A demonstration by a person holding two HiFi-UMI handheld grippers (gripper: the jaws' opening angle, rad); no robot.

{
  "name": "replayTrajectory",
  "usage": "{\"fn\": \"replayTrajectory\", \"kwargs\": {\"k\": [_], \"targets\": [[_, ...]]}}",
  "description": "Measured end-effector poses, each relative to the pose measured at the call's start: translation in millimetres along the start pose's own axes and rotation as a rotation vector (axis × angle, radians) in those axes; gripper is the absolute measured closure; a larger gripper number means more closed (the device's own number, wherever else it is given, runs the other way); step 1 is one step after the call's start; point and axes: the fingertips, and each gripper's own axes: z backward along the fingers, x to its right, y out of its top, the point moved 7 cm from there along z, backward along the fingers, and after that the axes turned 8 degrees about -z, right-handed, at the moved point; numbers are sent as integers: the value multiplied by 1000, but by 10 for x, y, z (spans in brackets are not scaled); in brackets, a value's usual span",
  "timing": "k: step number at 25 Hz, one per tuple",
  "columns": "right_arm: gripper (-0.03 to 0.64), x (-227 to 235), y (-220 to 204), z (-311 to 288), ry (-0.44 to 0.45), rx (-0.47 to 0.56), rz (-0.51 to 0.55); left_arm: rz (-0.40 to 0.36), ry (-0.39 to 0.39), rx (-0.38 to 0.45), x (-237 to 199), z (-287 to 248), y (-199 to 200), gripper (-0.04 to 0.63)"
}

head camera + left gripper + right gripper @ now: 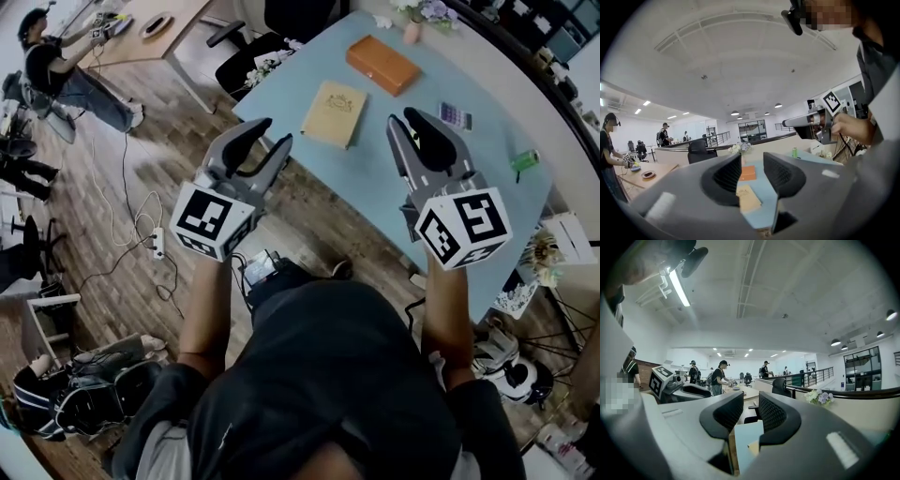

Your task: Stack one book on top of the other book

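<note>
Now both pairs of jaws stand apart and grasp nothing. Between the jaws of the left gripper (274, 131) only the far bench and the books on it show, and between the jaws of the right gripper (403, 117) only a corner of the bench. Both grippers hang in the air, almost level, at the near edge of the light blue bench (375, 178), and touch nothing.

The tan book (333, 112) lies flat just ahead, between the two grippers in the head view. The orange book (382, 64) lies flat farther back, near the tan one but apart from it. No stacking is done yet; I judge that the step in hand is the approach to one book.

To do it well, it seems better to choose the tan book, because it is nearer. One gripper should come low to the bench and take the book by its near edge. The other gripper can steady it. A green can (525, 161) stands to the right, well apart from this path.
</note>
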Motion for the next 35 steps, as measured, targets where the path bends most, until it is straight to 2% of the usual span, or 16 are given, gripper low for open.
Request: {"fn": "replayTrajectory", "kwargs": {"k": [7, 12, 25, 35], "targets": [[534, 226, -49, -94, -48, -43, -9, 39, -39, 3, -88, -337, -134, 410], [534, 400, -73, -124, -124, -69, -6, 60, -109, 34, -196, -729, -202, 410], [534, 556, -163, -1141, -266, -101, -22, 79, -259, 44, -1225, -1543, -649, 410], [534, 559, -350, -1667, -370, -136, -51, 102, -368, 44, -1694, -1915, -1033, 410]]}}
